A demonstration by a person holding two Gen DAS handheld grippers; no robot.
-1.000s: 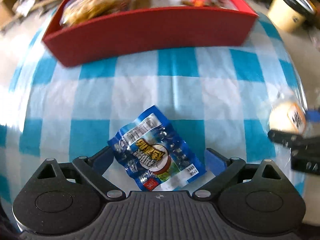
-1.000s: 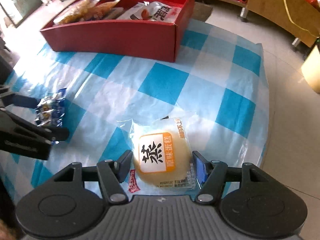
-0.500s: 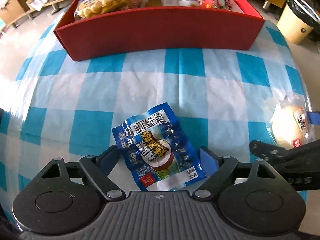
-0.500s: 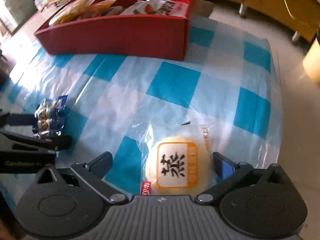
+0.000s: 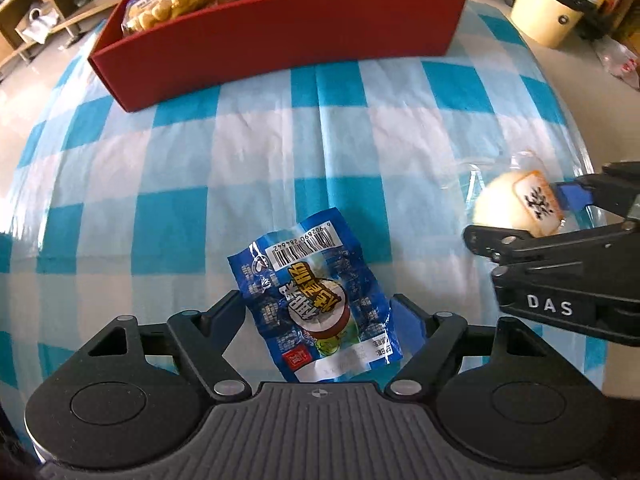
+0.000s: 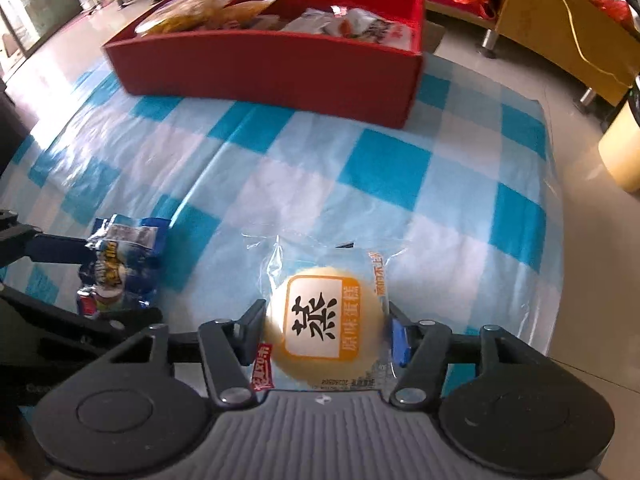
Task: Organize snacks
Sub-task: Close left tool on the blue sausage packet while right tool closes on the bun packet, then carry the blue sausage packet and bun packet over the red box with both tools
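Note:
A blue snack packet (image 5: 316,304) lies on the blue-and-white checked cloth (image 5: 248,168), between the fingers of my left gripper (image 5: 320,308). Its jaws are closing, and both pads touch the packet's edges. In the right wrist view the packet (image 6: 120,256) looks bunched up. My right gripper (image 6: 326,328) is closing its jaws on a round yellow steamed cake (image 6: 320,320) in a clear wrapper, pads against both sides. The left wrist view shows this cake (image 5: 516,204) at the far right in the right gripper (image 5: 528,216). A red box (image 5: 280,36) holding several snack bags stands at the back.
The red box (image 6: 272,68) spans the cloth's far edge. A cream bin (image 5: 548,12) stands on the floor to the right, beyond the table edge. A wooden cabinet (image 6: 560,20) and low shelves (image 5: 60,12) line the room behind.
My right jaws swung wide half a second ago and have closed back onto the cake. The left jaws have narrowed onto the blue packet. The two grippers are now closer together.

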